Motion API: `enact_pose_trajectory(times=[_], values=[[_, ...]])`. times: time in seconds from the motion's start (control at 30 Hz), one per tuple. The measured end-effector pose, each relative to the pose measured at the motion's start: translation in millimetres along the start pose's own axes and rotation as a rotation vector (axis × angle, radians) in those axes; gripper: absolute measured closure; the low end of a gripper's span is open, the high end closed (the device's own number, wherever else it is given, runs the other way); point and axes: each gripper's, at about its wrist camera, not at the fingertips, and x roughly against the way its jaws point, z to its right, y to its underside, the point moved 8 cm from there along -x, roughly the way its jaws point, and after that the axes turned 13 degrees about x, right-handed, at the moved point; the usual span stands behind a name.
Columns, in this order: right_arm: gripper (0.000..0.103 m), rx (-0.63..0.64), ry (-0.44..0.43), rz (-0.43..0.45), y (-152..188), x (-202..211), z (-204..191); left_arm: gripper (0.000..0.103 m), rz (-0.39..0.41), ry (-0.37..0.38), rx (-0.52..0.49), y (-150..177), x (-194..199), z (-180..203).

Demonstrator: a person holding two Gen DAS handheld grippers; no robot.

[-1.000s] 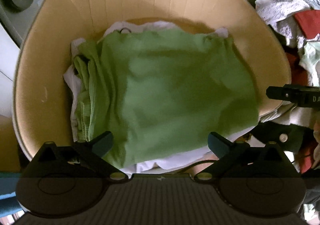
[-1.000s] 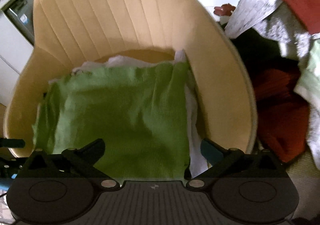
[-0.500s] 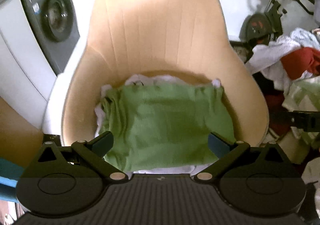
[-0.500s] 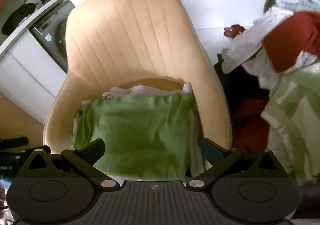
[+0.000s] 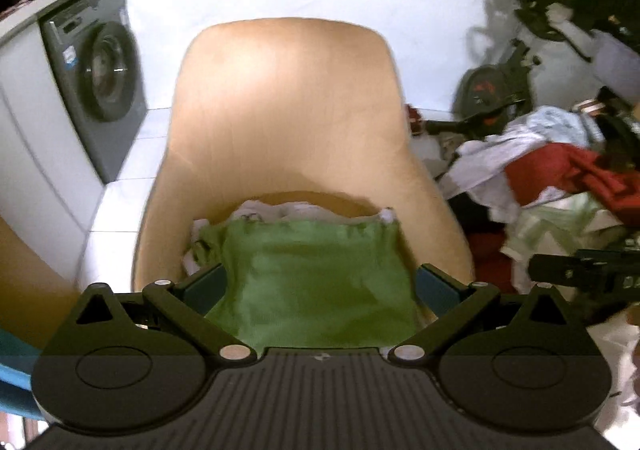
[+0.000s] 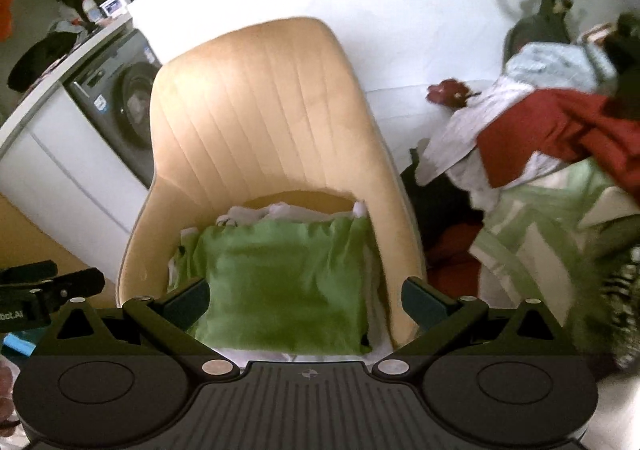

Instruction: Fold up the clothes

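Only cut-off white lettering legible: "DA" on the black right claw [image 5: 588,274] at the left wrist view's edge, "bot.AI" on the black left claw [image 6: 44,290] in the right wrist view.

A tan upholstered chair [image 6: 256,121] with a ribbed back stands before a bright white wall [image 6: 360,1]. To its left a grey front-loading washing machine [image 5: 100,77] sits under a white counter [image 6: 48,89] cluttered with small items. White floor tiles [image 5: 120,201] show below the machine. A dark exercise bike [image 5: 492,89] stands at the right wall.
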Motion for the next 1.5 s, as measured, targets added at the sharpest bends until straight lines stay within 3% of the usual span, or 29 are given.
enact_pose_trajectory(times=[0.07,0.27,0.5,0.87,1.07,1.37,1.5], values=[[0.001,0.005,0.025,0.012,3,17,-11,0.001,0.016,0.023,-0.005,2,15,-3],[0.001,-0.043,0.075,0.044,27,60,-55,0.001,0.052,-0.073,-0.092,14,45,-22],[0.001,-0.065,0.139,0.050,68,98,-109,0.001,0.048,-0.014,-0.145,41,85,-44],[0.001,-0.048,0.233,0.009,122,156,-171,0.001,0.006,0.061,-0.132,79,129,-58],[0.001,-0.027,0.254,0.020,136,183,-186,0.001,0.013,0.062,-0.108,96,154,-60],[0.001,0.001,0.251,0.015,170,203,-179,0.001,0.005,-0.058,-0.050,135,176,-66],[0.001,-0.008,0.242,0.037,178,217,-166,0.001,0.037,-0.080,-0.028,140,187,-59]])
